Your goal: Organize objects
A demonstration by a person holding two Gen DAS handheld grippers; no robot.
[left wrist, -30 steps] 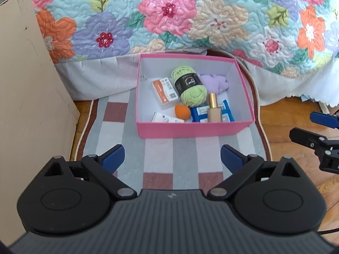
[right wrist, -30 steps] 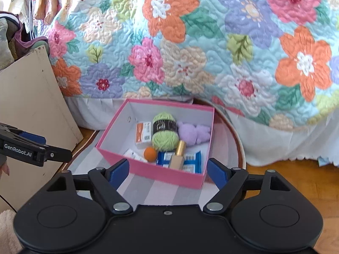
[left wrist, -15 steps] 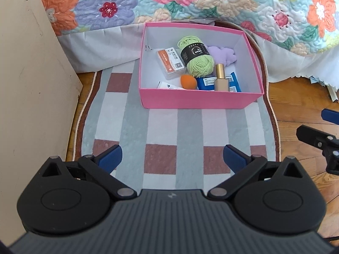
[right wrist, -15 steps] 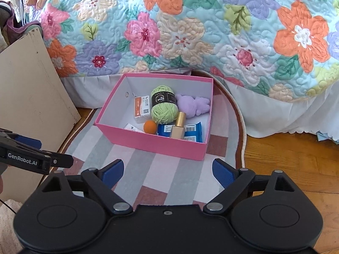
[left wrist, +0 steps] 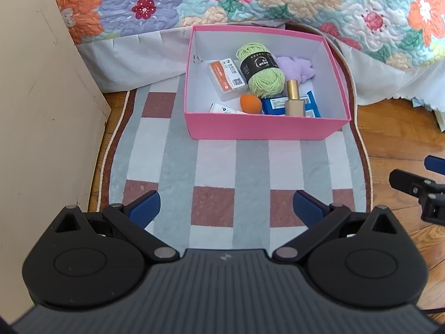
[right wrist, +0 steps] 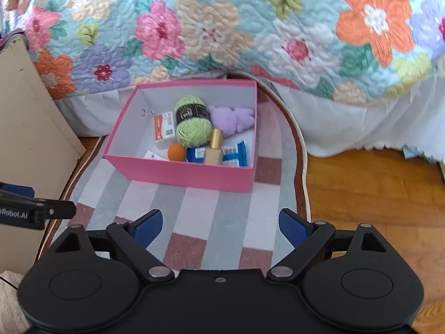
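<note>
A pink box (left wrist: pixel 265 132) sits on a checked rug (left wrist: pixel 217 167) beside the bed (right wrist: pixel 250 33). Inside the box lie a green yarn ball (left wrist: pixel 262 73), a purple plush (left wrist: pixel 296 68), an orange sponge (left wrist: pixel 251 103), a bottle (left wrist: pixel 293 98) and packets. Short of the box, the left gripper (left wrist: pixel 225 207) and right gripper (right wrist: pixel 219 226) have just been opening; both now stand wide apart over the rug with nothing between their jaws.

The box (left wrist: pixel 264 129) is pink outside and white inside. In it lie a lime-green yarn ball (left wrist: pixel 262 76) with a black band, a lilac plush (left wrist: pixel 296 68), an orange sponge (left wrist: pixel 251 103), a beige bottle (left wrist: pixel 294 104) with a gold cap, and a blue packet (left wrist: pixel 274 105). Beneath the box, the rug (left wrist: pixel 217 167) is checked grey, white and brownish red. Behind the box, the quilt (right wrist: pixel 250 27) shows pink, orange and purple flowers on what looks like pale blue.
</note>
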